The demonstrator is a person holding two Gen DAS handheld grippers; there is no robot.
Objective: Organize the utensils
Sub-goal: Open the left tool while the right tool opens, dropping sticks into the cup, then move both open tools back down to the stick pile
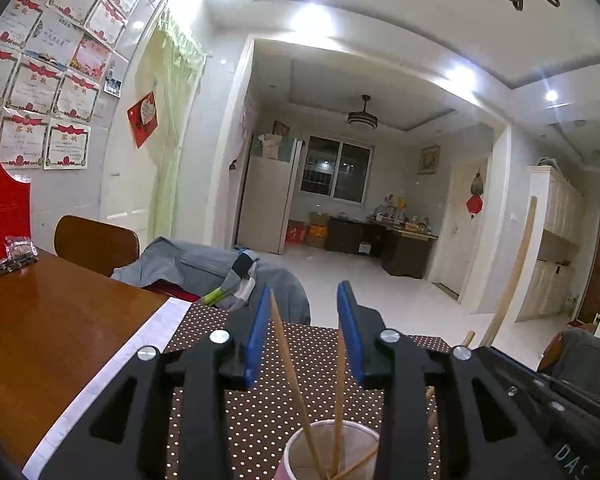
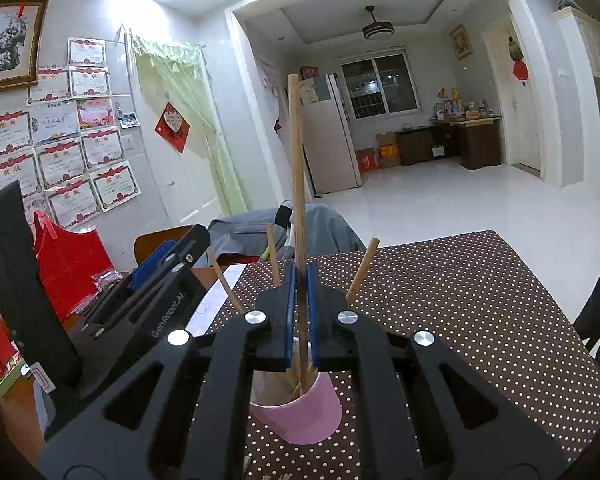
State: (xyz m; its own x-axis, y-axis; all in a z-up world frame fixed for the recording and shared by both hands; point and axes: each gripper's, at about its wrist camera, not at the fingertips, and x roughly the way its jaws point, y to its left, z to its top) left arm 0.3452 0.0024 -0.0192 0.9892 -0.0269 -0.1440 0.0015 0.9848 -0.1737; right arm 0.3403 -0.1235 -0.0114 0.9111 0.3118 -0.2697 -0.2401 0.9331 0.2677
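Observation:
A pink paper cup [image 2: 300, 412] stands on the brown dotted mat [image 2: 460, 312] and holds several wooden chopsticks [image 2: 362, 268]. My right gripper [image 2: 300, 280] is shut on one upright chopstick [image 2: 296, 168] whose lower end reaches into the cup. My left gripper [image 1: 304, 320] is open above the same cup [image 1: 328, 452], with two chopsticks [image 1: 288, 352] rising between its blue pads; it grips nothing. The held chopstick [image 1: 512, 276] shows at the right of the left wrist view. The left gripper [image 2: 160, 268] also shows at the left of the right wrist view.
A wooden table [image 1: 40, 340] carries a red bag [image 1: 0, 216] and small packets [image 1: 16, 252] at the left. A chair draped with a grey jacket [image 1: 204, 268] stands at the far edge. More chopsticks lie by the cup's near side [image 2: 268, 476].

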